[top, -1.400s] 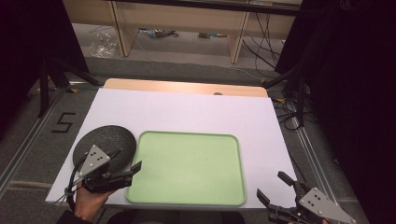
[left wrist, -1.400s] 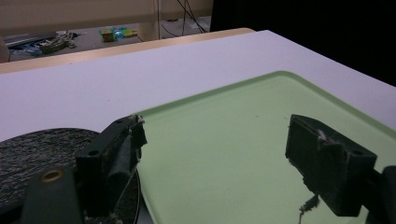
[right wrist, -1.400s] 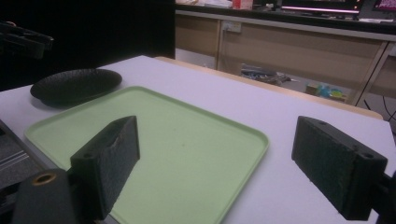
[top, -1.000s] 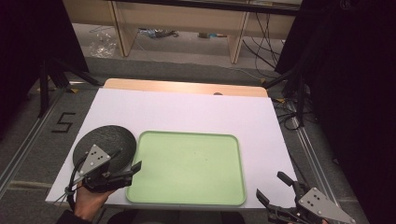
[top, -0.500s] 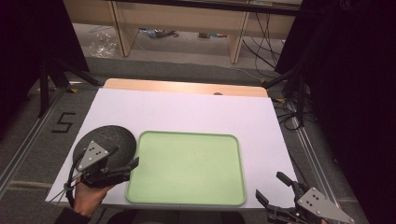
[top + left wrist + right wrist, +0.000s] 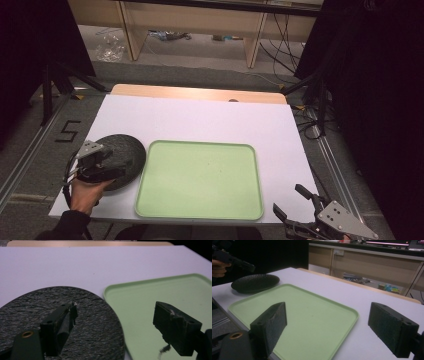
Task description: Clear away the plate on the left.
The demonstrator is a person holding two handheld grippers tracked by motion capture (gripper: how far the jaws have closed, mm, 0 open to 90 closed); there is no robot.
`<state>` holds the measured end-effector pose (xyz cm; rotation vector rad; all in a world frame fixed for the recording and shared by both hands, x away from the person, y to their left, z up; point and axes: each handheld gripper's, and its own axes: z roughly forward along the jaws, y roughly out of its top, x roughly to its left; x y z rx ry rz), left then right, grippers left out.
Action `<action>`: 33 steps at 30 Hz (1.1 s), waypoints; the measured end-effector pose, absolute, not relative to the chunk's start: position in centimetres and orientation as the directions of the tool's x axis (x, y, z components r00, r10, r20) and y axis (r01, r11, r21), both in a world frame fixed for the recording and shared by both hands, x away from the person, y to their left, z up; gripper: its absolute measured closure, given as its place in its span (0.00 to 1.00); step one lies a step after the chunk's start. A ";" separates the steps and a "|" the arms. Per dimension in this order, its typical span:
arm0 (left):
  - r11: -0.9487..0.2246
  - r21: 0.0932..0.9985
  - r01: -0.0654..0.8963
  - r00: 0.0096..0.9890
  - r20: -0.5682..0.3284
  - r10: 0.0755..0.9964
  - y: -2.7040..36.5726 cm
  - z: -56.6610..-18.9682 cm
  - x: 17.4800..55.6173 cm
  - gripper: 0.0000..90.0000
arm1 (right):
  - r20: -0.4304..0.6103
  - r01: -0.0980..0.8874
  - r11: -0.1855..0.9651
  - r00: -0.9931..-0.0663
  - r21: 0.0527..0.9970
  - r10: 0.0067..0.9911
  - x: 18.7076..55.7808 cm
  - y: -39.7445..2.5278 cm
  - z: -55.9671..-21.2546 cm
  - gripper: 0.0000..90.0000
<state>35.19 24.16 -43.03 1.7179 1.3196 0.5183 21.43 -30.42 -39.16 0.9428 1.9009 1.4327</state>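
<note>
A black, rough-textured round plate [image 6: 125,150] [image 6: 35,305] lies at the left of the white table, next to a pale green tray [image 6: 200,180] [image 6: 162,290]. My left gripper [image 6: 116,162] [image 6: 116,308] hovers open over the plate's near right part; one jaw is above the plate and the other above the tray's left edge, with nothing between them. My right gripper [image 6: 287,199] [image 6: 328,307] is open at the table's near right corner and faces the tray [image 6: 312,315]. The plate [image 6: 255,282] and the left gripper [image 6: 234,261] appear far off in the right gripper view.
The white table top [image 6: 200,120] has a wooden strip [image 6: 200,93] along its far edge. A black stand [image 6: 50,85] is on the floor at the left, cables [image 6: 310,125] on the right, and wooden shelving [image 6: 200,20] stands beyond the table.
My left gripper has drawn back from the tray's left edge, moving left and a little farther up the table over the plate. The right gripper has stayed put.
</note>
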 end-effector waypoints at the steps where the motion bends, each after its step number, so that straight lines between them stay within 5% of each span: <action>1: -0.047 0.829 0.557 0.342 -0.178 0.923 24.2 -43.2 35.6 0.20 | -0.035 0.196 0.183 -0.587 0.963 0.809 21.4 -30.5 -39.1 0.18; 15: -0.007 0.810 0.586 0.257 -0.178 0.950 26.9 -43.5 38.0 0.21 | -0.050 0.173 0.188 -0.595 0.967 0.802 21.5 -30.5 -39.1 0.18; 33: 0.186 0.740 0.646 0.098 -0.322 0.942 33.2 -44.6 38.7 0.25 | -0.051 0.169 0.191 -0.604 0.967 0.796 21.5 -30.5 -39.1 0.18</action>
